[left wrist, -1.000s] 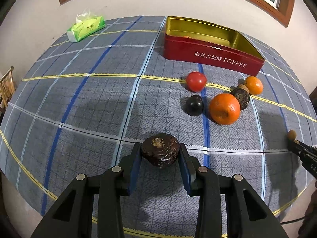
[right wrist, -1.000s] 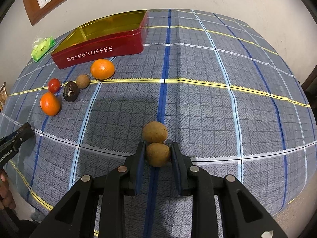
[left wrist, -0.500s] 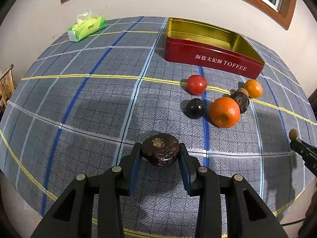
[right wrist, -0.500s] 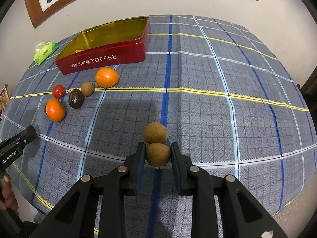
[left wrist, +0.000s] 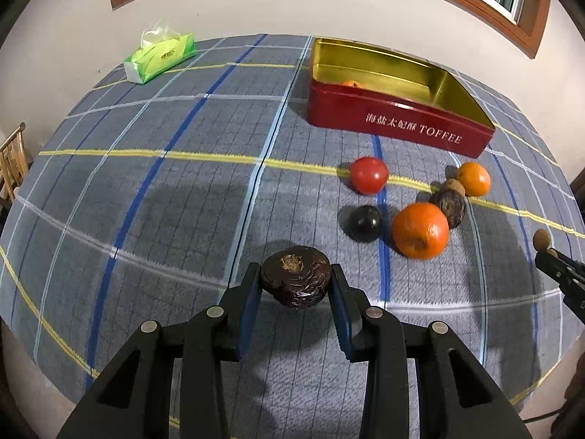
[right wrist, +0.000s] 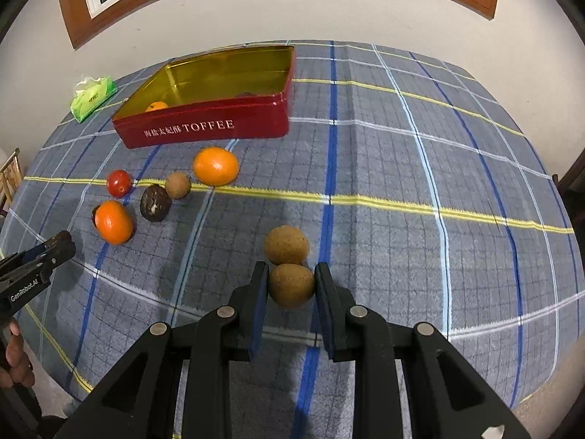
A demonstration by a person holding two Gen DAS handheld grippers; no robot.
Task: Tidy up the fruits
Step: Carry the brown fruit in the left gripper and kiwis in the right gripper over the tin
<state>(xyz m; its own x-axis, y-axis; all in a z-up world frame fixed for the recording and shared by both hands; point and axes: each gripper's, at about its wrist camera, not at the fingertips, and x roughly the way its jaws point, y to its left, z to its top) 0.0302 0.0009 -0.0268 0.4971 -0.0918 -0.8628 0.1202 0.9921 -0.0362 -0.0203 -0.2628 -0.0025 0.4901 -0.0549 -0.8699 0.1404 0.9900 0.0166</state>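
Our left gripper [left wrist: 295, 287] fingers clamped on a dark wrinkled fruit [left wrist: 296, 281], our right gripper [right wrist: 290, 285] fingers clamped on a brown fruit [right wrist: 291, 284], red tin [left wrist: 398, 124] at one o'clock on the desk [left wrist: 146, 190]

Three oranges [right wrist: 215, 166], three brown fruits [right wrist: 286, 244], one tomato [right wrist: 118, 183], one tin [right wrist: 204, 130].

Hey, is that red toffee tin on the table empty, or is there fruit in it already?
Not empty. The toffee tin is open-topped and an orange fruit shows inside, near one corner.
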